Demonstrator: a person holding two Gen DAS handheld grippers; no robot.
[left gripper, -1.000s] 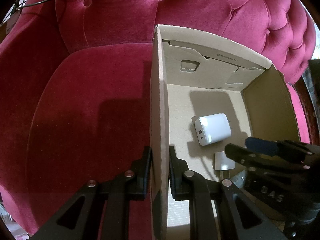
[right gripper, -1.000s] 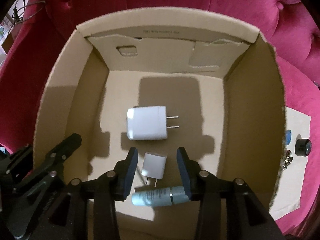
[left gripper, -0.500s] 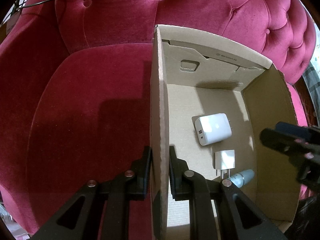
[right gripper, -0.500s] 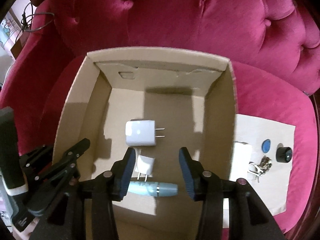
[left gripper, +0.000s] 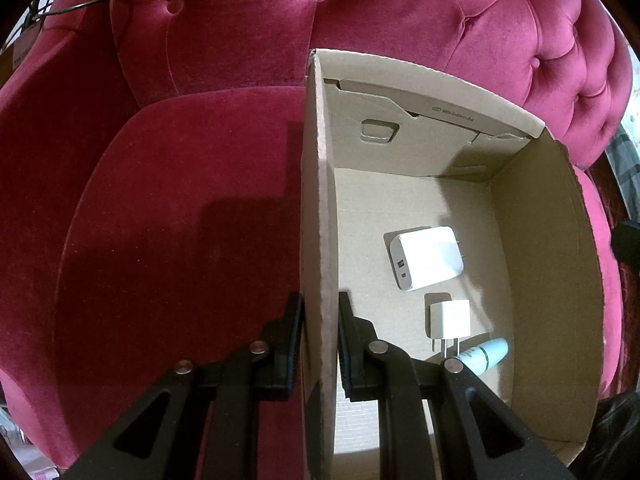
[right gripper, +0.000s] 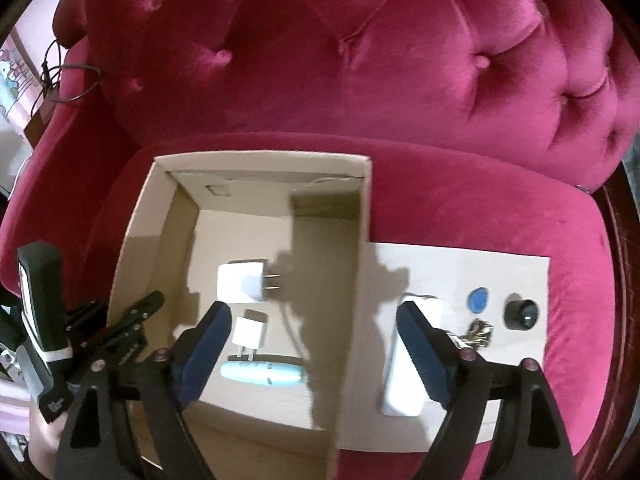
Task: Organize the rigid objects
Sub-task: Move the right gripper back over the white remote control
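Note:
An open cardboard box (left gripper: 552,240) (right gripper: 152,216) stands on a red velvet sofa. Inside lie a large white charger (left gripper: 426,258) (right gripper: 242,282), a small white plug (left gripper: 450,320) (right gripper: 251,332) and a pale blue tube (left gripper: 484,356) (right gripper: 262,374). My left gripper (left gripper: 318,340) is shut on the box's left wall (left gripper: 316,220); it also shows in the right wrist view (right gripper: 132,320). My right gripper (right gripper: 316,350) is open and empty, high above the box's right wall. On a white sheet (right gripper: 460,272) right of the box lie a white bar (right gripper: 408,356), a blue tag (right gripper: 478,300), keys (right gripper: 478,332) and a black cap (right gripper: 522,314).
The tufted sofa back (right gripper: 360,60) rises behind the box. The seat cushion (left gripper: 180,220) left of the box is bare. A black cable (right gripper: 64,80) hangs at the sofa's far left arm.
My right gripper has let go of the blue tube in the box, opened wide, and lifted up and to the right. The left gripper still holds the wall.

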